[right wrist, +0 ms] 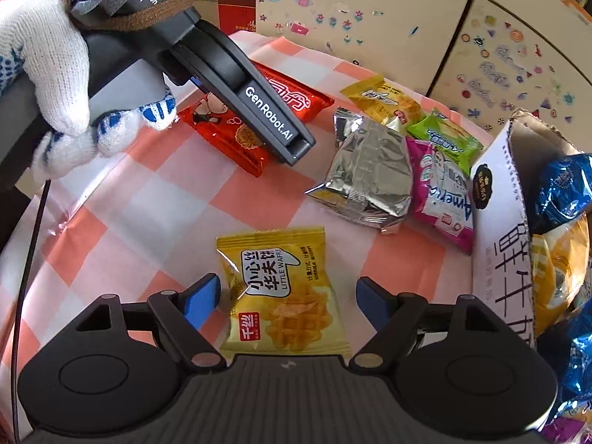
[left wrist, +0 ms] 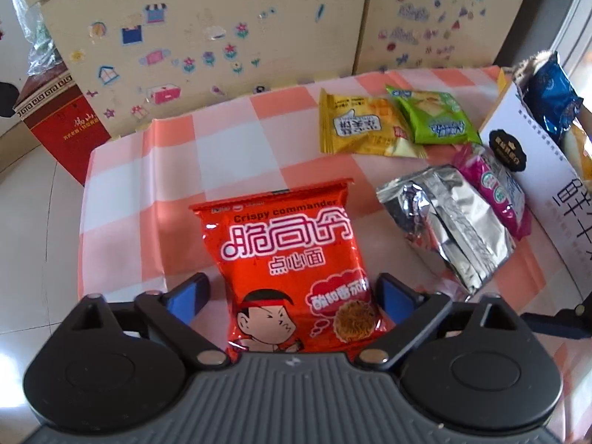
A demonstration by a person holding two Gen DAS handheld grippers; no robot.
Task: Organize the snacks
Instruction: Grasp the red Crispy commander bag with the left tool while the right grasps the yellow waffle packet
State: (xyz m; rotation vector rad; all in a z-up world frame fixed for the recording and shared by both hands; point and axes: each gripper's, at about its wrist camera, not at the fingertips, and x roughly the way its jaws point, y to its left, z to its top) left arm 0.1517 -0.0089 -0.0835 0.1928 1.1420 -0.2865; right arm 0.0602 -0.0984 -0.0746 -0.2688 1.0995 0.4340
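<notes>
A red "Crispy commander" noodle pack [left wrist: 292, 259] lies flat on the orange-and-white checked cloth [left wrist: 222, 137]. My left gripper [left wrist: 292, 296] stands open around its lower half, one blue pad on each side. In the right wrist view a yellow "Little Waffle" packet [right wrist: 285, 292] lies between the blue pads of my right gripper [right wrist: 288, 298], which is open with a gap on both sides. That view also shows a white-gloved hand [right wrist: 55, 85] holding the left gripper's body over the red pack [right wrist: 236, 140].
A silver pouch [left wrist: 451, 222], a pink packet [left wrist: 495, 192], a green packet [left wrist: 436, 118] and another yellow packet [left wrist: 355, 125] lie further right. A white box [right wrist: 499, 222] with blue and yellow bags stands at the right edge. Sticker-covered cupboard doors [left wrist: 222, 37] stand behind; a red box [left wrist: 63, 122] is left.
</notes>
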